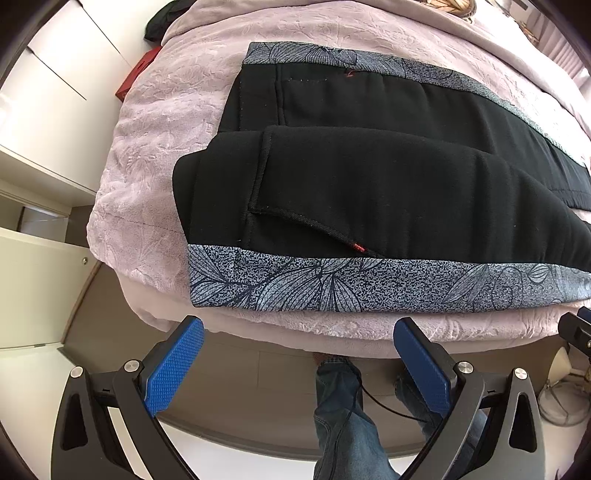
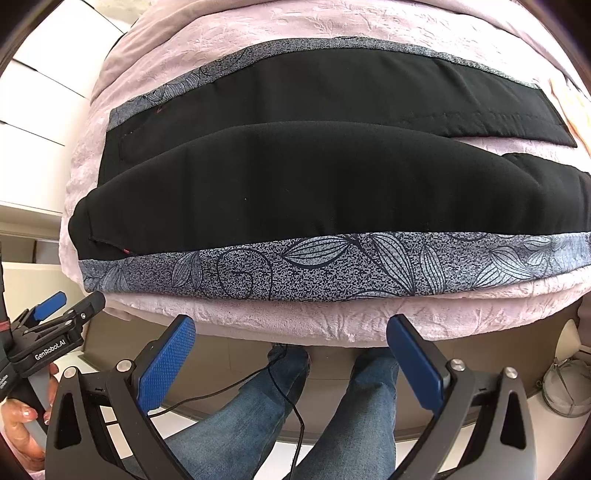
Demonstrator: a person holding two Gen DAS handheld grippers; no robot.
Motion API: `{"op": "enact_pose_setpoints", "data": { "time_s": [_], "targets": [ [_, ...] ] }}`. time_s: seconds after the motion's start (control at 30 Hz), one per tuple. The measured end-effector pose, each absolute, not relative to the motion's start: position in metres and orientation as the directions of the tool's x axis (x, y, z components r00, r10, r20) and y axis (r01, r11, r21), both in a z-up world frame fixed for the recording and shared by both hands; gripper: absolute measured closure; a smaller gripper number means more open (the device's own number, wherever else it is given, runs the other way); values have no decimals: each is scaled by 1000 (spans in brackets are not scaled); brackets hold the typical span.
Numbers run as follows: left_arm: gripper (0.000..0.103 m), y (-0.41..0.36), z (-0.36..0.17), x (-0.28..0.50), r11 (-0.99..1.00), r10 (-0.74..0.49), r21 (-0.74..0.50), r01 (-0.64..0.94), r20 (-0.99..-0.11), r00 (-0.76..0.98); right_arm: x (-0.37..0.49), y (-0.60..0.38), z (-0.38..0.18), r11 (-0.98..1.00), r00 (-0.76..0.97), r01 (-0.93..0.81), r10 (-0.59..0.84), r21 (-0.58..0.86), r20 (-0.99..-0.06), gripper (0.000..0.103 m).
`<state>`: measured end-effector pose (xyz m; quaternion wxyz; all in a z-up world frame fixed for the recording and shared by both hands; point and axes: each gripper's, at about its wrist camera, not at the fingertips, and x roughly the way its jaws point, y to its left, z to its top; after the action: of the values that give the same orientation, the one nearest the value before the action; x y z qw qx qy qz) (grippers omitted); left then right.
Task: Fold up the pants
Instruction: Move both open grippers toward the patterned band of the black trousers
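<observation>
Black pants [image 1: 388, 184] with grey leaf-patterned side stripes [image 1: 369, 284] lie spread on the bed, waist end at the left, legs running right. They also show in the right wrist view [image 2: 314, 184], with the near stripe [image 2: 332, 266] along the bed edge. My left gripper [image 1: 299, 330] is open and empty, just off the bed's near edge by the waist. My right gripper [image 2: 291, 326] is open and empty, off the edge further along the leg. The left gripper also appears in the right wrist view [image 2: 68, 306].
The pants rest on a pink textured bedspread [image 1: 166, 129]. White cupboards [image 1: 44, 92] stand at the left. A red box [image 1: 136, 74] and a dark item [image 1: 159, 22] lie by the bed's far left. The person's jeans-clad legs [image 2: 258, 406] and a cable are below.
</observation>
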<state>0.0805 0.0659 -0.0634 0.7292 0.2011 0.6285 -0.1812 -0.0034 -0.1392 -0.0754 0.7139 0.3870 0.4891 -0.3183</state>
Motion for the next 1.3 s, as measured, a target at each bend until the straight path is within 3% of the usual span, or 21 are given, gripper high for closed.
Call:
{"op": "enact_pose_setpoints", "data": {
  "time_s": [1.3],
  "targets": [
    [0,55,-89,92,873,-22,43,485,-992,128,12,-156,-100,493,370,813,-27,309,-929,0]
  ]
}}
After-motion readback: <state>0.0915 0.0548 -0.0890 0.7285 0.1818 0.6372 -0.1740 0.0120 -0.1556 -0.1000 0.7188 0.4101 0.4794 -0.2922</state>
